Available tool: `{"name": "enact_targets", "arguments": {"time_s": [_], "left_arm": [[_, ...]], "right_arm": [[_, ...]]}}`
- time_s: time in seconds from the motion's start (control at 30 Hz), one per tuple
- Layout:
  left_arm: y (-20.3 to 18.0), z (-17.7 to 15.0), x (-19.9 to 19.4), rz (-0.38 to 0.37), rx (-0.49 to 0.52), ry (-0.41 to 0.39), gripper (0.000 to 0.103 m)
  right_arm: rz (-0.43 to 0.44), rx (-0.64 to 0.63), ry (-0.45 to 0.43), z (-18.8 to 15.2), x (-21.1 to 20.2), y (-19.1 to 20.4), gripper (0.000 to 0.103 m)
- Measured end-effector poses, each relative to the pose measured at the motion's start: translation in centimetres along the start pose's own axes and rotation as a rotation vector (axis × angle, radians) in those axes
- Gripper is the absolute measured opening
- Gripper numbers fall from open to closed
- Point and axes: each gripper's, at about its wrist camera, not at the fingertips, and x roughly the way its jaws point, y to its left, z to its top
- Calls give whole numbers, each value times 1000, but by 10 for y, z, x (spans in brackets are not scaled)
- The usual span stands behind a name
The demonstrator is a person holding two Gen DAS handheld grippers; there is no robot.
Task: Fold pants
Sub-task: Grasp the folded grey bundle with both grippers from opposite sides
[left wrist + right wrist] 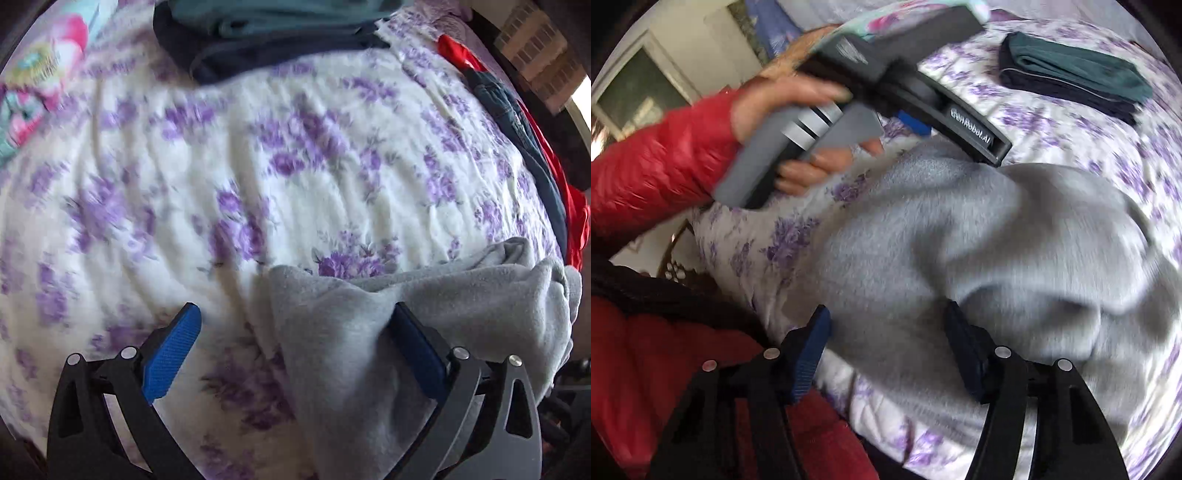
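Note:
Grey fleece pants [369, 332] lie bunched on a bed with a white and purple flowered sheet [258, 166]. My left gripper [295, 317] is open, its blue pads [173, 350] wide apart, one edge of the pants lying between them near the right finger. In the right wrist view the pants [960, 240] spread across the middle of the frame. My right gripper [886, 321] is open just over their near edge. The left gripper's body [905, 77], held by a hand in a red sleeve, hovers over the pants' far end.
A stack of folded dark green and navy clothes [1071, 77] lies at the far side of the bed; it also shows in the left wrist view [266, 33]. Red and denim garments [535, 155] lie along the bed's right edge. A colourful pillow [37, 81] is at far left.

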Motion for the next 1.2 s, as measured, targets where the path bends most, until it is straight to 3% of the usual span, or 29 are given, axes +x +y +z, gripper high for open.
{"name": "enact_targets", "arguments": {"time_s": [0.23, 0.37, 0.43, 0.5, 0.6, 0.67, 0.7, 0.83, 0.97, 1.07, 1.17, 1.2], "left_arm": [[-3, 9, -14, 9, 6, -40, 99], [-12, 14, -71, -35, 54, -178, 98], [-29, 19, -91, -94, 109, -213, 98], [-55, 27, -89, -124, 180, -175, 98], [-101, 29, -56, -135, 292, -56, 98], [-120, 17, -24, -70, 364, 13, 99], [-124, 11, -7, -37, 380, 27, 99], [-108, 17, 9, -117, 245, 49, 99], [-102, 22, 2, -106, 212, 24, 99], [-108, 20, -27, -116, 226, -46, 98], [-129, 21, -64, -215, 315, -117, 98], [-139, 22, -69, -240, 343, -118, 98]], "right_arm": [[-5, 41, 3, -14, -8, 5, 65], [-40, 15, -155, -11, -41, 4, 66], [-80, 36, -232, -8, -57, -2, 78], [-110, 68, -234, -4, -57, -11, 80], [-131, 113, -166, -7, -41, -22, 80], [-144, 133, -51, -18, -20, -27, 81], [-158, 106, -47, -28, -16, -25, 81], [-186, 70, -75, -38, -21, -17, 82], [-181, 54, -94, -38, -22, -16, 82], [-196, 41, -163, -40, -40, -11, 82], [-188, 131, -301, -42, -78, -29, 86], [-188, 171, -328, -45, -87, -38, 93]]}}
